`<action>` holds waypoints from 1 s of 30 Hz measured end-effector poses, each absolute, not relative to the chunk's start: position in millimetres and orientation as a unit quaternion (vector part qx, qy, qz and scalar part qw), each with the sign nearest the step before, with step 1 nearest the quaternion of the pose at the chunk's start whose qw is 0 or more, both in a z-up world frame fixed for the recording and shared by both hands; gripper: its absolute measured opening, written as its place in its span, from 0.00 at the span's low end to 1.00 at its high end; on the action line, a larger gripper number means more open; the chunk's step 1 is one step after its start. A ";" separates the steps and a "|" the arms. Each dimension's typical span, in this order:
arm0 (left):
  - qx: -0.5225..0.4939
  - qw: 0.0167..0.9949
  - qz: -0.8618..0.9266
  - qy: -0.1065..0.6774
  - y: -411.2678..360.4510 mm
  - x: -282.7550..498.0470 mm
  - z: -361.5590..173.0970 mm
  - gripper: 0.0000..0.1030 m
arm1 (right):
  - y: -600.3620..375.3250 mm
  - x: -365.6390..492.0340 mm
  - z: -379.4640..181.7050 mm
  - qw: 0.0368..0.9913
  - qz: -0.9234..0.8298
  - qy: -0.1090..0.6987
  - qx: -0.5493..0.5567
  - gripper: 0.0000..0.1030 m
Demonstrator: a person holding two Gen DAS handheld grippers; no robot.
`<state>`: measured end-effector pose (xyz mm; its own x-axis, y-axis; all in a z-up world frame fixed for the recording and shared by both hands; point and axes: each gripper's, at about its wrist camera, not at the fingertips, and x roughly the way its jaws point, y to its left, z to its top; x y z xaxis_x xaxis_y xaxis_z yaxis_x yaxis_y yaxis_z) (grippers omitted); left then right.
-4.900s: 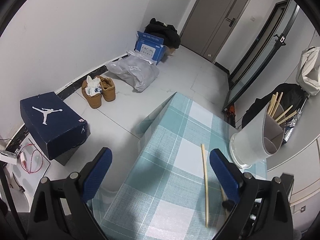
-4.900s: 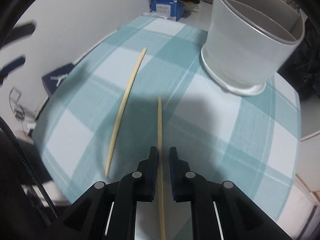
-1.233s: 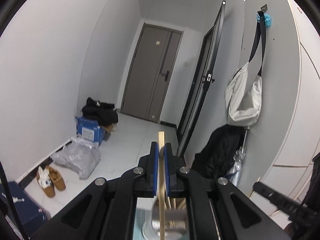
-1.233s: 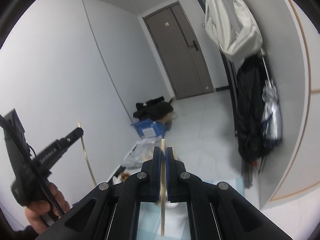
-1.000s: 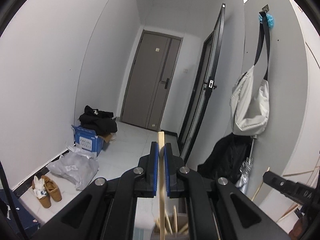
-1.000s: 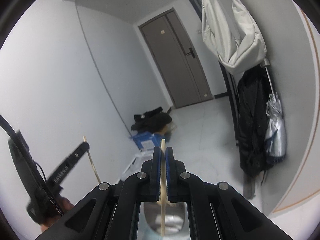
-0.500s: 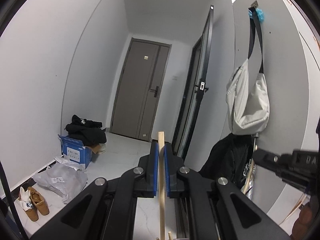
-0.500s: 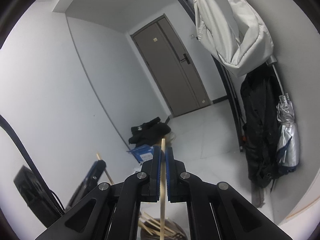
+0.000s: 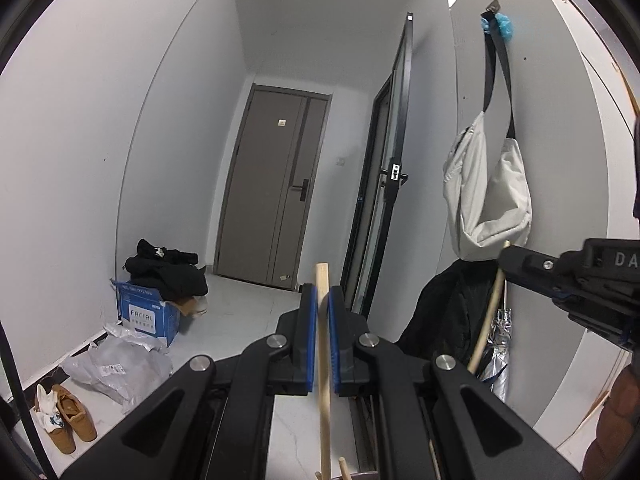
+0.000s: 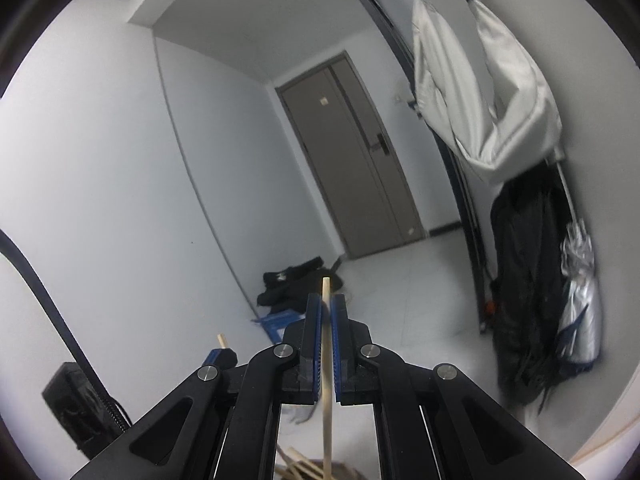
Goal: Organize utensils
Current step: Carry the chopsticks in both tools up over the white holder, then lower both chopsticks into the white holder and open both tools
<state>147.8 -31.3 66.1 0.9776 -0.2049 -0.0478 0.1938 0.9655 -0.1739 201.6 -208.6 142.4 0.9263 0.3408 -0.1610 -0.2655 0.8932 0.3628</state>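
- Chopsticks are the business of the moment: the left gripper (image 9: 322, 334) pinches one wooden chopstick (image 9: 323, 364) upright between its blue pads, its square top standing just above the jaws and its lower length running down out of the left wrist view.
- Right gripper (image 10: 327, 340) is likewise pressed together on a second, thinner chopstick (image 10: 327, 372), held near vertical, its tip just clear of the pads.
- Below each held stick, at the bottom edge of both views, the tops of other chopsticks (image 10: 298, 468) show, seemingly already standing in a holder (image 10: 340, 474) whose rim is only just visible; the worktop itself is out of sight.
- Judged from this, the step in hand is the drop-off: both sticks hang over the holder, not yet let go.
- Next move, as it appears, calls for keeping each stick plumb over the opening, easing it down among the others and only then parting the jaws, so that neither stick tips out or knocks its neighbours.
- Seen from the left wrist, the right gripper (image 9: 505, 258) comes in from the right edge with its stick slanting down; white letters "DA" are readable on its black body, the rest cut off.
- Farther back, on the floor by the left wall, a blue carton (image 9: 146, 314) reads "FACIAL", with dark clothing heaped on it.
- Farthest off, a grey door (image 9: 276, 188) carries a small pale sticker, too small to read.
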 end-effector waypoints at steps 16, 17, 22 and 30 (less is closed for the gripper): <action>-0.077 0.986 -0.133 0.061 -29.4 147.1 53.0 0.03 | -194.3 206.0 105.8 0.967 0.162 0.145 0.135 0.04; -0.074 0.986 -0.134 0.064 -30.2 145.6 53.1 0.03 | -194.4 204.9 104.8 0.966 0.164 0.148 0.133 0.04; -0.061 0.984 -0.145 0.078 -32.4 136.3 53.6 0.03 | -192.0 200.4 97.7 0.961 0.185 0.162 0.124 0.04; -0.040 0.980 -0.159 0.115 -34.8 121.6 52.9 0.03 | -186.9 194.4 89.0 0.954 0.209 0.194 0.095 0.04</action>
<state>121.6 -34.8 52.9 0.9231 -0.3207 -0.2121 0.3025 0.9462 -0.1146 194.4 -186.9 89.0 0.8370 0.4362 -0.3305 -0.3625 0.8943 0.2622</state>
